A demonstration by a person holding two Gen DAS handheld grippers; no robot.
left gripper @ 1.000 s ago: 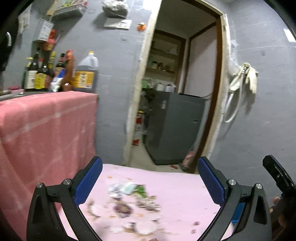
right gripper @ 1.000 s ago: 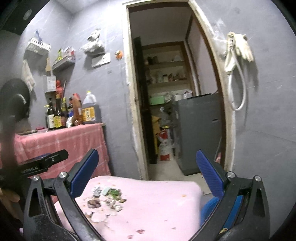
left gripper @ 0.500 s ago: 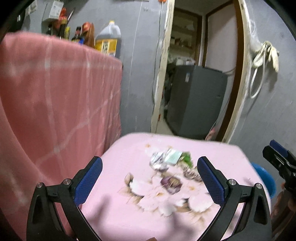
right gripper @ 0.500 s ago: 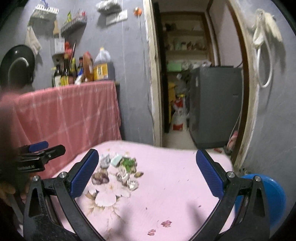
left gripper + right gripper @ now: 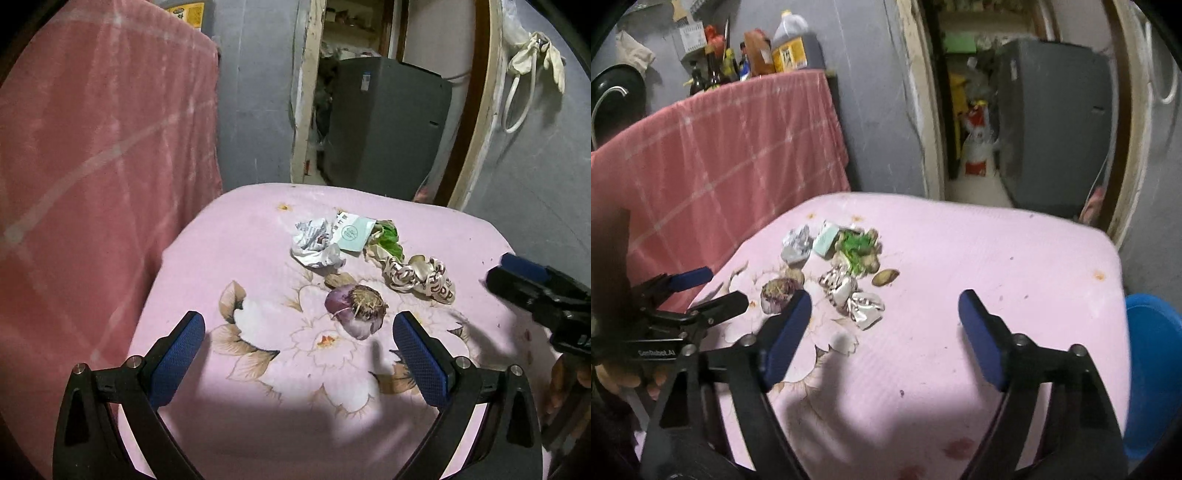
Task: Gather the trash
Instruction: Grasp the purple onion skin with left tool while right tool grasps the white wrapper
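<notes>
Pink cloth with a printed flower covers my table (image 5: pixel 229 236), and both my claws tilt down over its near edge. My left gripper (image 5: pixel 298 349) stands wide with nothing between its blue pads, over the flower print near the left edge. My right gripper (image 5: pixel 884 321) is closing, its jaws about half apart and empty, over bare cloth toward the near right. In the right view I see a hand (image 5: pixel 626 376) at the left border holding the left gripper.

Around me: a red checked cloth (image 5: pixel 92 155) hangs over a counter to the left, with bottles (image 5: pixel 753 55) on top against the grey wall. Beyond the far edge a doorway opens on a grey appliance (image 5: pixel 384 122). A blue bin (image 5: pixel 1152 369) sits on the floor off the right edge.

All the trash lies in one heap (image 5: pixel 369 266) left of centre, toward the far edge, its long axis running from far left to near right. Closest to my left claw is an onion end (image 5: pixel 356 306), roots turned up and toward me. Behind it lie a printed wrapper (image 5: pixel 419 278), long side across the table, a crumpled paper (image 5: pixel 316 243), a pale green packet (image 5: pixel 352 232), and green leaves (image 5: pixel 388 240). No claw touches any of it.
</notes>
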